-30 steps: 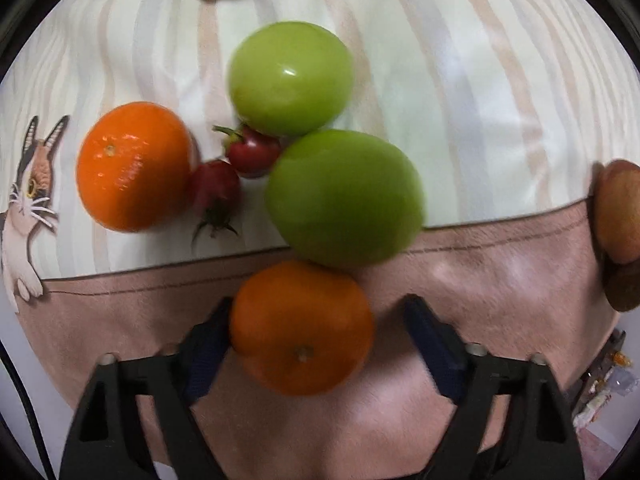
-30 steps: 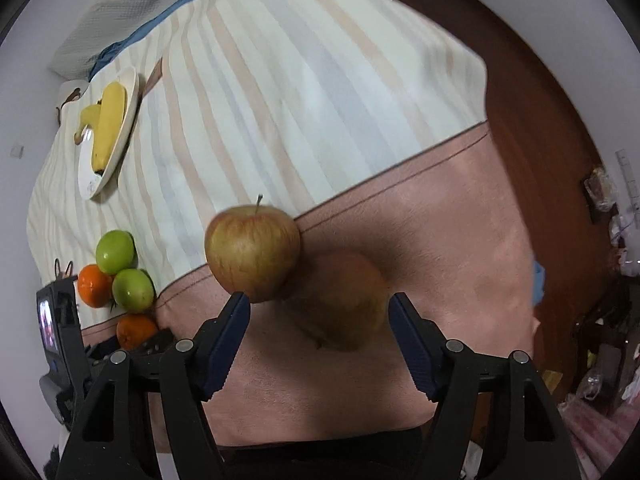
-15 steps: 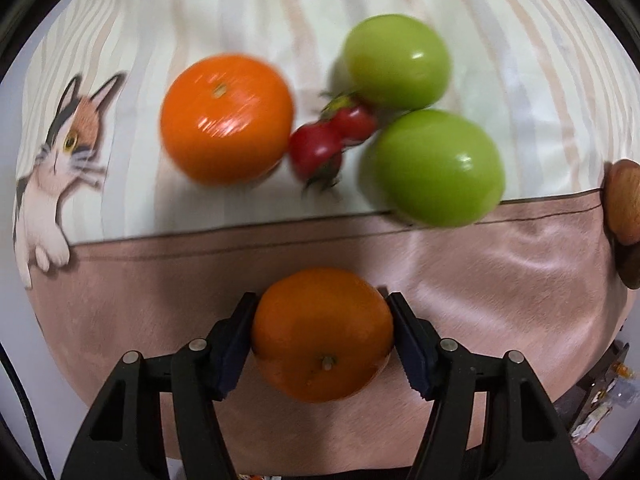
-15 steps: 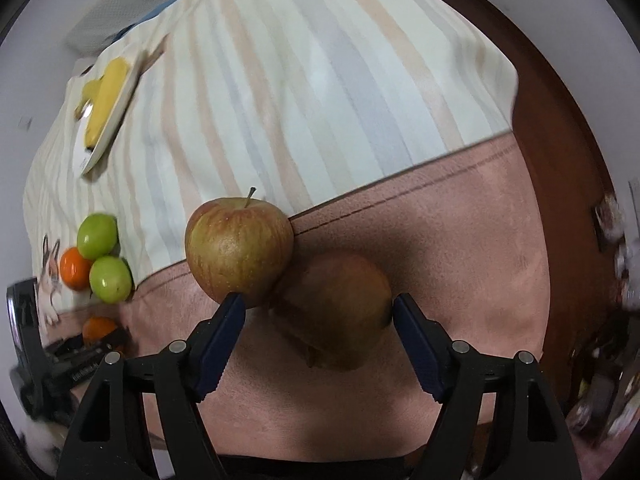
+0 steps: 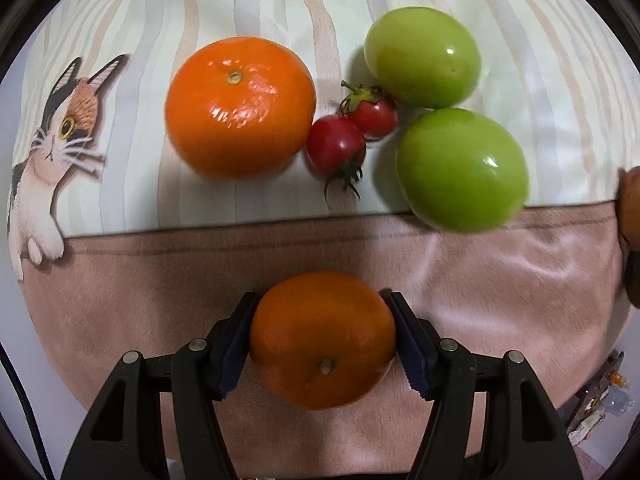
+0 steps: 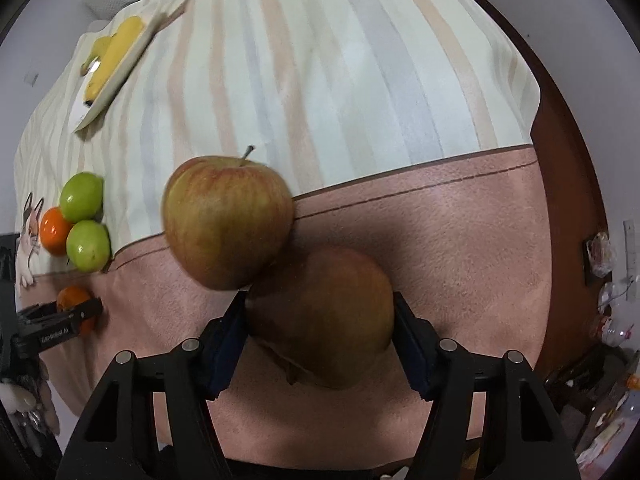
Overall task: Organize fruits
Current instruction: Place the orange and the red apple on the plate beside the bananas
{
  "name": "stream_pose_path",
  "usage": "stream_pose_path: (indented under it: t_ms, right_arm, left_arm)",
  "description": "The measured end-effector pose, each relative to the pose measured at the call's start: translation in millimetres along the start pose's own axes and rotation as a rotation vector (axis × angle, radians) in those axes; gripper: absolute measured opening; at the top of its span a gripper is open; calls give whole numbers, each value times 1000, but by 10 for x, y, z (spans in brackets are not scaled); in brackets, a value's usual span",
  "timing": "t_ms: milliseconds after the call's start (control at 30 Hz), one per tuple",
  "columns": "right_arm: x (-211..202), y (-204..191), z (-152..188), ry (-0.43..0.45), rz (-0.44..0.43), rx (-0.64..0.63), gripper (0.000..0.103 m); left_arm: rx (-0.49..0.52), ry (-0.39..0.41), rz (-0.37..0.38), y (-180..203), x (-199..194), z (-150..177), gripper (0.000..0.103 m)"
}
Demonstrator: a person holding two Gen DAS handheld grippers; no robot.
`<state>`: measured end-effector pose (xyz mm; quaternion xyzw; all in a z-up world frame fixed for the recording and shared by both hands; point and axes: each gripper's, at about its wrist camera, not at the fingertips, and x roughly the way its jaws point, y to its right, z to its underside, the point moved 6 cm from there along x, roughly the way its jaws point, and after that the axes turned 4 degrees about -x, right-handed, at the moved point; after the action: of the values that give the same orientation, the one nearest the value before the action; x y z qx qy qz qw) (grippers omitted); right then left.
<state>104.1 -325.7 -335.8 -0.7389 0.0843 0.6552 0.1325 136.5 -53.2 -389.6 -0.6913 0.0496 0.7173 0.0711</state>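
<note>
- Left gripper (image 5: 322,340): clamped on near orange (image 5: 322,340), over pink cloth band (image 5: 140,280).
- Right gripper (image 6: 320,320): closing, pads against brownish apple (image 6: 324,316); second apple (image 6: 228,220) touching it.

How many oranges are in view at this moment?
2. One orange sits between the left tool's fingers on the pink cloth band; the other orange lies on the striped cloth beside the cherry tomatoes.

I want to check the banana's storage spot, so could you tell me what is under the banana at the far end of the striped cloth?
The banana lies on a pale plate resting on the striped cloth. The plate's middle is covered by the banana, so anything else there is hidden.
</note>
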Motion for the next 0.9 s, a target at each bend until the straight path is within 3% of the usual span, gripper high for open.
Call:
stream_pose_path:
  t_ms: [167, 300, 667, 900]
  right_arm:
    - [-106, -446, 252, -34, -59, -125, 70]
    - [100, -786, 433, -68, -58, -203, 70]
    - [297, -775, 311, -52, -28, -136, 69]
    - [143, -888, 308, -11, -15, -161, 68]
  left_arm:
    - [25, -13, 48, 4, -108, 269, 62]
    - [44, -63, 44, 51, 124, 362, 63]
    - [16, -58, 34, 99, 360, 263, 63]
    - [24, 7, 21, -15, 14, 357, 62]
